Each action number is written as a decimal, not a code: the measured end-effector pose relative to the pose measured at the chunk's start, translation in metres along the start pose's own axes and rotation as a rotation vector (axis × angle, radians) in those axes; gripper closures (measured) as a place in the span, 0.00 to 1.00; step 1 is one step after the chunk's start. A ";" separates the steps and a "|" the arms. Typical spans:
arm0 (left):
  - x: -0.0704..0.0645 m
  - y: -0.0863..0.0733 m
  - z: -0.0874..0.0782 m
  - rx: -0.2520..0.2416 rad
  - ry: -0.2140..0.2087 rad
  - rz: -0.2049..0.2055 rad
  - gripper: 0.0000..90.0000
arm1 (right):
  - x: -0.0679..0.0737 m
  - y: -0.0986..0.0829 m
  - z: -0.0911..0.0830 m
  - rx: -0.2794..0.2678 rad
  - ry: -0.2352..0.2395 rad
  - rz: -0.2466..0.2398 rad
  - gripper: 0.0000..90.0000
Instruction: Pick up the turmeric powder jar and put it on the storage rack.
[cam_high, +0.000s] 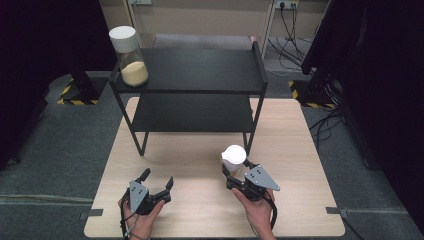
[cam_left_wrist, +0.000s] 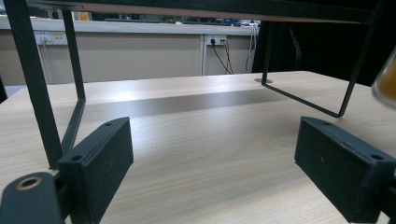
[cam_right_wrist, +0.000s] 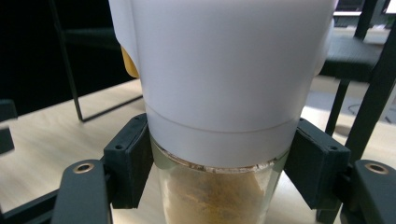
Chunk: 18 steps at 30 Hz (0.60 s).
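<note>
A glass jar (cam_high: 234, 156) with a white lid and brownish powder stands on the wooden table (cam_high: 200, 215), just in front of the right front leg of a black two-tier shelf (cam_high: 195, 70). My right gripper (cam_high: 235, 168) is shut on it; in the right gripper view the pads (cam_right_wrist: 133, 158) press the glass just under the lid of the jar (cam_right_wrist: 219, 84). My left gripper (cam_high: 157, 177) rests open near the table's front left, nothing between its jaws (cam_left_wrist: 215, 135). The jar's edge (cam_left_wrist: 386, 79) shows at the far right of the left gripper view.
A second, taller jar (cam_high: 129, 56) with a white lid and pale yellow powder stands on the shelf's top tier at the left end. The lower tier (cam_high: 192, 112) is bare. Thin black shelf legs (cam_left_wrist: 32, 79) stand close ahead of the left gripper.
</note>
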<state>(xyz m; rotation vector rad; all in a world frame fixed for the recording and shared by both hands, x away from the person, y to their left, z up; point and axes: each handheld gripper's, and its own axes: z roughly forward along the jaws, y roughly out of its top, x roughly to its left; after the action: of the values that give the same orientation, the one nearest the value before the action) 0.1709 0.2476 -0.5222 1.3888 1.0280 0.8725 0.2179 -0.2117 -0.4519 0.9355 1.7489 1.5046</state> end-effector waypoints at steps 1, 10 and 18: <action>0.000 0.000 0.000 0.000 0.000 -0.001 0.12 | 0.000 0.002 -0.001 -0.008 -0.003 0.000 0.34; 0.000 0.000 0.000 -0.002 0.001 -0.005 0.12 | 0.000 0.019 -0.004 -0.061 -0.038 0.006 0.34; 0.000 0.000 0.000 -0.002 0.002 -0.005 0.12 | 0.000 0.037 -0.004 -0.111 -0.050 0.000 0.34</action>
<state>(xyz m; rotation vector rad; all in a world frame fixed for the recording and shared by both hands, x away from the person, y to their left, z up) 0.1708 0.2480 -0.5224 1.3835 1.0320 0.8708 0.2186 -0.2103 -0.4146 0.9086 1.6128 1.5486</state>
